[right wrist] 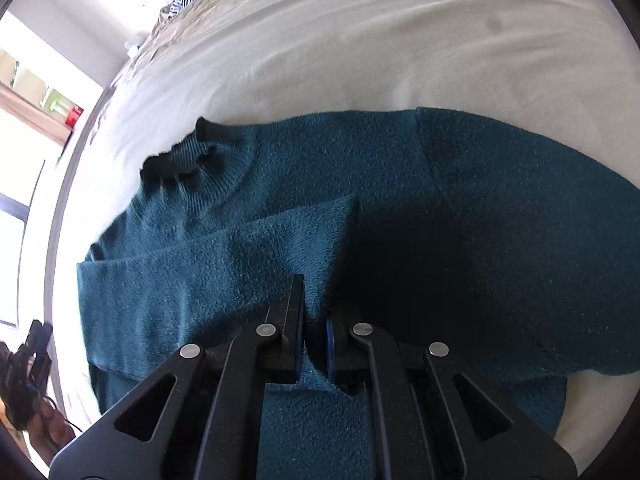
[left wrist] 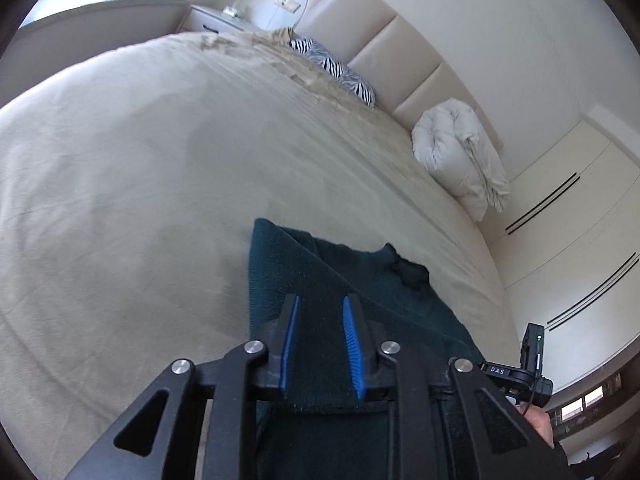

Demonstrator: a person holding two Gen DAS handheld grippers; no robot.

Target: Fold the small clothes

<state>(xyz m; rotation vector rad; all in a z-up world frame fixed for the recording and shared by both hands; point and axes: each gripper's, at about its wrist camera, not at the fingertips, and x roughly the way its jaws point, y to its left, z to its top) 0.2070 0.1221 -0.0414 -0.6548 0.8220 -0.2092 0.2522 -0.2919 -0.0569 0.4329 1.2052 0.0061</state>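
Observation:
A dark teal knit sweater (right wrist: 480, 208) lies flat on a beige bed (right wrist: 360, 48), its ribbed collar (right wrist: 192, 152) to the left in the right wrist view. My right gripper (right wrist: 316, 300) is shut on a fold of the sweater's sleeve (right wrist: 240, 256), which lies across the body. In the left wrist view the sweater (left wrist: 352, 280) lies under and ahead of my left gripper (left wrist: 320, 304). Its blue pads (left wrist: 352, 340) stand apart over the fabric, open, with nothing pinched between them.
The beige bedspread (left wrist: 160, 160) stretches far to the left. A white puffy jacket (left wrist: 460, 152) and zebra-print pillows (left wrist: 336, 68) lie by the padded headboard (left wrist: 384, 40). A nightstand (left wrist: 216, 20) is at the far corner. A wardrobe wall (left wrist: 580, 220) stands right of the bed.

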